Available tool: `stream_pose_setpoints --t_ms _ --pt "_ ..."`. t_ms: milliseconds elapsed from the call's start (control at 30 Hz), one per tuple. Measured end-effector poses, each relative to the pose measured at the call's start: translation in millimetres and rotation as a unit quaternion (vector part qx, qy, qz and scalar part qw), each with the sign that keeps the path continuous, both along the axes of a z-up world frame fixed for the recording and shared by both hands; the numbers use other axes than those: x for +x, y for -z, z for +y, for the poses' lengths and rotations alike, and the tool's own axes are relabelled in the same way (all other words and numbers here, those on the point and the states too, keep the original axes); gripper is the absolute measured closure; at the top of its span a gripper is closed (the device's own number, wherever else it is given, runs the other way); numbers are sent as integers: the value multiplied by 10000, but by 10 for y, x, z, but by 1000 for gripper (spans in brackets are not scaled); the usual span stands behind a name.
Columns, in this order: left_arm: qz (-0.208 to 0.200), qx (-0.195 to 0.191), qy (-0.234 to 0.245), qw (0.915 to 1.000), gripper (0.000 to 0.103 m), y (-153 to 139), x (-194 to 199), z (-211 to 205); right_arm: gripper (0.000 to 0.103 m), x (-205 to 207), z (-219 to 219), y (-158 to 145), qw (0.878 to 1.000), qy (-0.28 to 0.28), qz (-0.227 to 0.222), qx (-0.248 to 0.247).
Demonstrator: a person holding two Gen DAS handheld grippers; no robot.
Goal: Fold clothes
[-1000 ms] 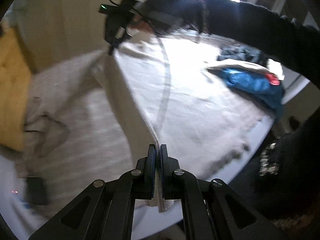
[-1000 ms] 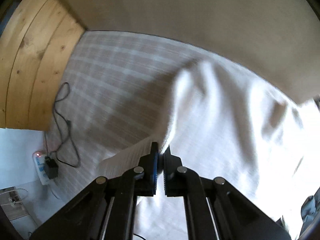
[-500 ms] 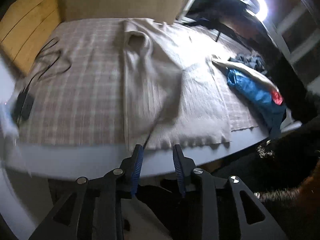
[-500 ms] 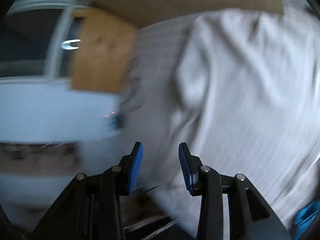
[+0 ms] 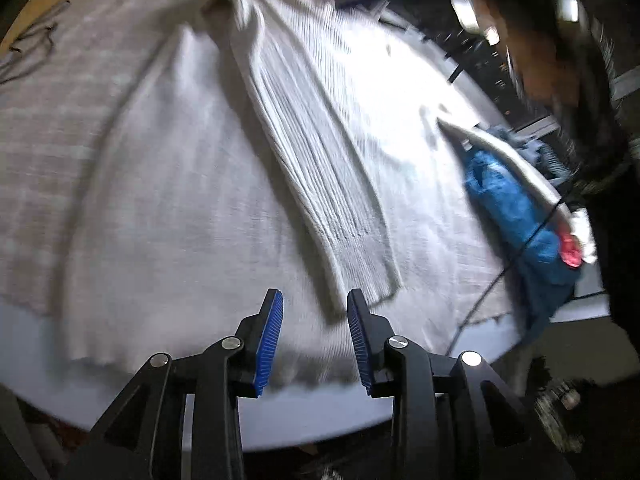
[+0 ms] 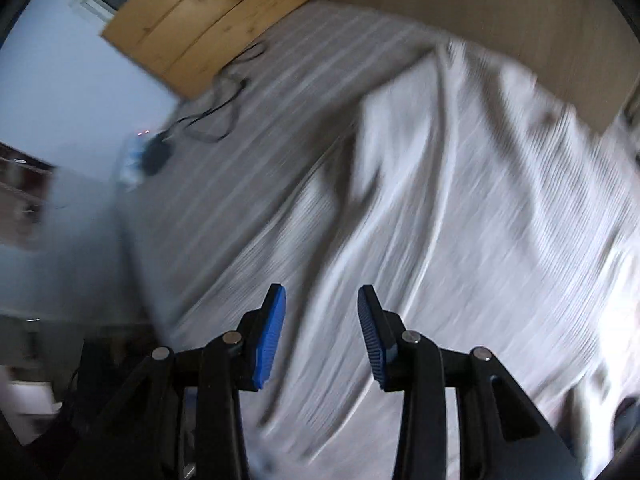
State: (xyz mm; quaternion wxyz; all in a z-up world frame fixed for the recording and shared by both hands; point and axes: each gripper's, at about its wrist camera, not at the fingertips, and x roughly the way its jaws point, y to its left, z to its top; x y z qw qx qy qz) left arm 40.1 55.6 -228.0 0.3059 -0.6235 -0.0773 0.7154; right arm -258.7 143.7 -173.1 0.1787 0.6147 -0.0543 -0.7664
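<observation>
Currently both the left gripper [image 5: 314,334] and right gripper [image 6: 321,336] stand wide apart, holding nothing. The white sweater [image 5: 224,184] lies on the table [image 5: 300,420], one sleeve [image 5: 320,168] folded across, hem at the near edge. Judged step: between folds; regrasp an unfolded edge.

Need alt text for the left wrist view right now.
The open left tool hovers over a white ribbed garment spread on the table, one side folded across its middle. A blue cloth pile lies at right; the image is motion-blurred.
</observation>
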Motion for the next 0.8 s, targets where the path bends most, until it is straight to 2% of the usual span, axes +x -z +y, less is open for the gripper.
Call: stream_pose_setpoints --t_ms 67,133,267,300,333,367,433,467,500,533,633,800 --pt "-85 -45 101 9999 70 90 23 165 66 -214 32 111 9998 126 33 126" --pt "92 -171 136 9997 69 99 34 244 66 -494 -1 225 9995 207 59 210" --pt "71 16 -132 9999 72 112 4 192 65 -878 -339 370 9951 -46 281 947" --pt "61 80 -206 9997 78 123 8 159 65 -969 -422 440 9930 -119 268 1141" --pt "65 130 -249 9996 95 129 10 131 65 -1056 -478 504 9905 -173 249 1343" --pt "68 180 -292 9994 98 135 13 103 65 -1131 -520 559 9875 -215 251 1543" --pt "75 281 -378 9989 98 147 19 47 66 -1254 -554 652 9812 -240 303 1892" --pt "88 342 -401 9986 98 138 25 18 68 -1278 -510 669 9812 -213 272 1897" --pt "128 412 -388 9983 99 91 41 -16 89 -1318 -481 707 9839 -159 191 1771" --pt "188 449 -394 9980 99 35 58 -56 96 -1365 -450 742 9870 -58 84 1606" --pt "271 611 -447 9968 99 -145 84 -257 95 -1458 -338 714 9927 255 -68 1177" --pt "281 332 -779 9960 99 -148 -17 -648 96 -1597 -193 616 9956 616 -188 686"
